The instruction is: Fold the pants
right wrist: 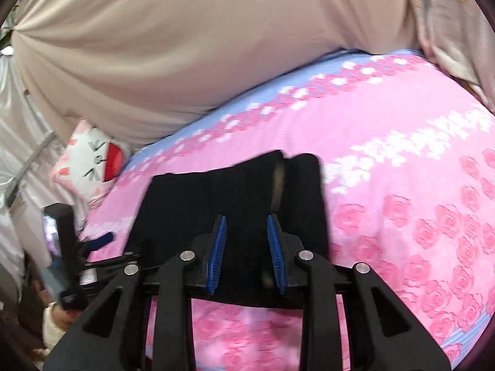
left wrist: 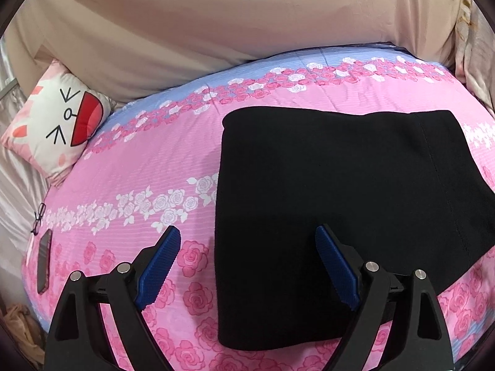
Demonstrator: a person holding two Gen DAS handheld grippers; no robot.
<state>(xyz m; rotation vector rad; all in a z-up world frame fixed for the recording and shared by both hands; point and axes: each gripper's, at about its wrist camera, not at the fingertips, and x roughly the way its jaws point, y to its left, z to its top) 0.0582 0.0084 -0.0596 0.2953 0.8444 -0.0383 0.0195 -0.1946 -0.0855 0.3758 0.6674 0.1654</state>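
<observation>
The black pants [left wrist: 340,204] lie folded into a flat rectangle on the pink rose-print bedspread [left wrist: 148,160]. My left gripper [left wrist: 247,241] is open wide above the left near edge of the pants, with nothing between its blue pads [left wrist: 161,266]. In the right wrist view the pants [right wrist: 222,191] sit straight ahead, with a pale gap showing between two layers at the far end. My right gripper [right wrist: 246,225] is open over the near part of the pants and holds nothing. The left gripper also shows at the left edge of the right wrist view [right wrist: 92,244].
A white cat-face cushion [left wrist: 58,126] leans at the bed's far left corner. Beige fabric [left wrist: 216,24] covers the wall behind the bed. A dark phone [left wrist: 43,262] and a pair of glasses [left wrist: 38,216] lie at the bed's left edge.
</observation>
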